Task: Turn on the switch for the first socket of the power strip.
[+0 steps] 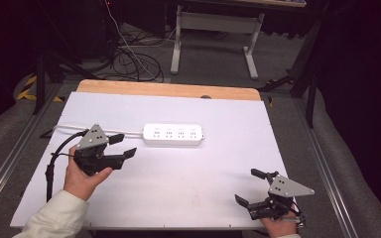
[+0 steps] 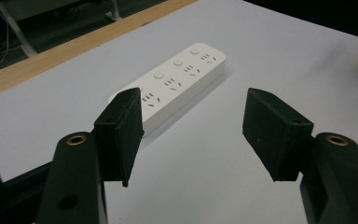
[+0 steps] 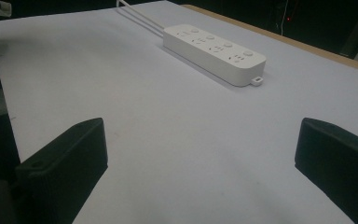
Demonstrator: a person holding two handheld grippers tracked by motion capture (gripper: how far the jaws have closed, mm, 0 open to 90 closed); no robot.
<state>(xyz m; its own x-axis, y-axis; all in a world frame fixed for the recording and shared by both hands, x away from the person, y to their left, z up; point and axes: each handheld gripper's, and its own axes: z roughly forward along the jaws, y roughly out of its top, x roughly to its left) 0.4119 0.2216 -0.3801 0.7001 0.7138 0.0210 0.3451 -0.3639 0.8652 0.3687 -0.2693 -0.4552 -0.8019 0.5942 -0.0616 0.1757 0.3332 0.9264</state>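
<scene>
The left gripper (image 2: 191, 135) hung over the white table (image 2: 270, 51) with its jaws spread wide, nothing between them. Just beyond the left jaw lay a white power strip (image 2: 177, 81), angled away toward the far right, apparently not touching it. A wooden edge (image 2: 65, 51) ran farther off.

Left gripper (image 1: 120, 146) raised mid-left, jaws apart, right gripper (image 1: 250, 187) low near-right, jaws spread wide

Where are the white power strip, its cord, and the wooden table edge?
White plastic power strip (image 1: 173, 134): high view, top face.
White cord (image 1: 79, 128): high view, mid-length.
Wooden table edge (image 1: 168, 89): high view, far rim.
</scene>
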